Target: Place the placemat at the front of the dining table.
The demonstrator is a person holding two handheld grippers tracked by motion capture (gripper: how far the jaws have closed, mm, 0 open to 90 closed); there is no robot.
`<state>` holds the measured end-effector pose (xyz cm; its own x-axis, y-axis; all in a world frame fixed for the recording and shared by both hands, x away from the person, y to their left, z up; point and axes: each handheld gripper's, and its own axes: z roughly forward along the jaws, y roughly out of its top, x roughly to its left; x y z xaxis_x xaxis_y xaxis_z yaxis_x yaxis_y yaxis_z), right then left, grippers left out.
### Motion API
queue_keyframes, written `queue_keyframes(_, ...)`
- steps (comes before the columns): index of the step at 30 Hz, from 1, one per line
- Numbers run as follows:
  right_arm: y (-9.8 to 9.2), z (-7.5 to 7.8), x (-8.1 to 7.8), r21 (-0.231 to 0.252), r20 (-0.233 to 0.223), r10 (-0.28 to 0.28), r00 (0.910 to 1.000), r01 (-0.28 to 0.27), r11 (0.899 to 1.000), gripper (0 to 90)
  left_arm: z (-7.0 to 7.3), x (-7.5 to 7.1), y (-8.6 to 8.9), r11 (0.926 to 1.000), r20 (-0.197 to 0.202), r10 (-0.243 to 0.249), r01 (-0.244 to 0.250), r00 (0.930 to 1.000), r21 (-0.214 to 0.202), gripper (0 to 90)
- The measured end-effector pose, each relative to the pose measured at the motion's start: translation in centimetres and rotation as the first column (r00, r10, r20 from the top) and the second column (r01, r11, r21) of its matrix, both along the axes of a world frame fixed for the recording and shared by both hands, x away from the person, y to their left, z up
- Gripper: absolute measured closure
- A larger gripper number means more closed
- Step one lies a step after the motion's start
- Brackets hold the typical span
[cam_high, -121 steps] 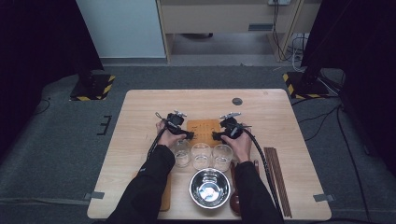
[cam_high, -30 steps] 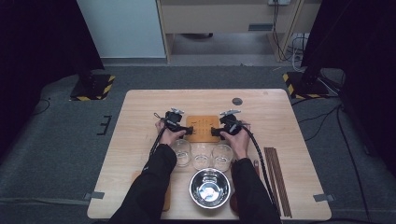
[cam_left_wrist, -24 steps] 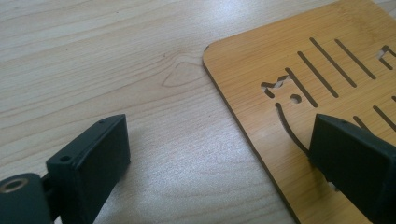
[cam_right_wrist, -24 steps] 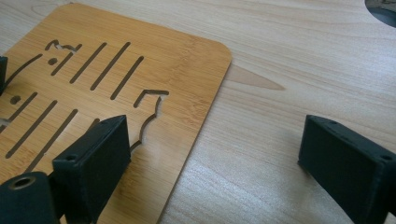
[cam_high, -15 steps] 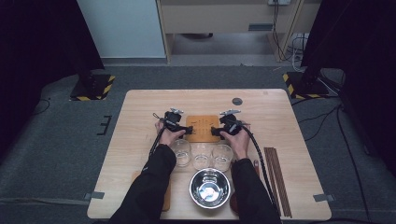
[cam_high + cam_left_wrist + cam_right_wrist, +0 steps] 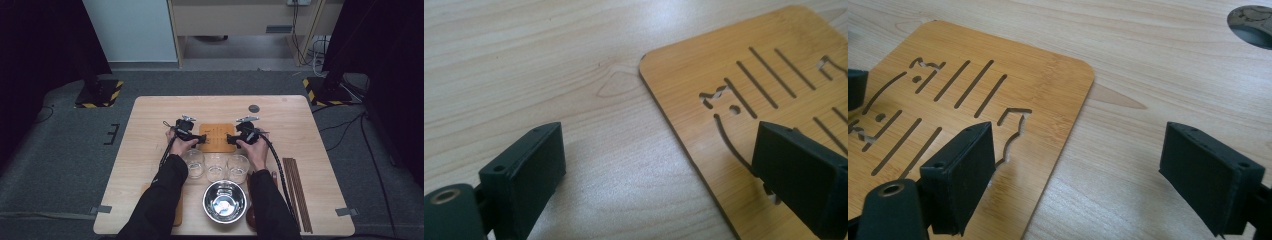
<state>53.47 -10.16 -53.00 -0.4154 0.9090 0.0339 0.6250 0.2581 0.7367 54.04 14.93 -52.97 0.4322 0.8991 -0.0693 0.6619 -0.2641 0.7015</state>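
Observation:
A slotted bamboo mat (image 6: 216,136) lies flat at the table's middle. My left gripper (image 6: 200,138) rests at the mat's left edge, held by the person's left hand. In the left gripper view its jaws stand wide apart (image 6: 659,165), one over bare table and one over the mat (image 6: 744,100). My right gripper (image 6: 231,139) sits at the mat's right edge. Its jaws (image 6: 1078,170) have just been closing but are still wide. They straddle the mat's edge (image 6: 1048,100) without pressing on it.
Three clear glasses (image 6: 216,166) stand in a row just in front of the mat, with a steel bowl (image 6: 225,201) nearer the person. Dark chopsticks (image 6: 296,192) lie at the right, and a small dark disc (image 6: 254,108) at the back. A wooden board (image 6: 178,212) lies under the left forearm.

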Motion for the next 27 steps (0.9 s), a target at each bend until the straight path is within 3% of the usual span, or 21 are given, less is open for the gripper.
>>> queue_keyframes(6, -0.4, 0.9, -0.2, 0.004, 0.014, -0.005, 0.9999, 0.005, 1.000, 15.1, 0.8, -0.4, 0.3, 0.9999, 0.015, -0.010, 0.010, 0.9998, -0.006, 7.7)
queue_keyframes(17, -2.1, 3.3, -1.2, 0.004, 0.045, -0.019, 0.9988, 0.019, 1.000, 15.2, 4.0, -2.1, 1.3, 0.9991, 0.079, -0.033, 0.035, 0.9963, -0.024, 10.9)
queue_keyframes(27, -4.3, 5.5, -2.7, 0.005, 0.082, -0.031, 0.9962, 0.030, 1.000, 13.6, 5.2, -4.1, 3.1, 0.9984, 0.107, -0.027, 0.032, 0.9939, -0.047, 13.3)
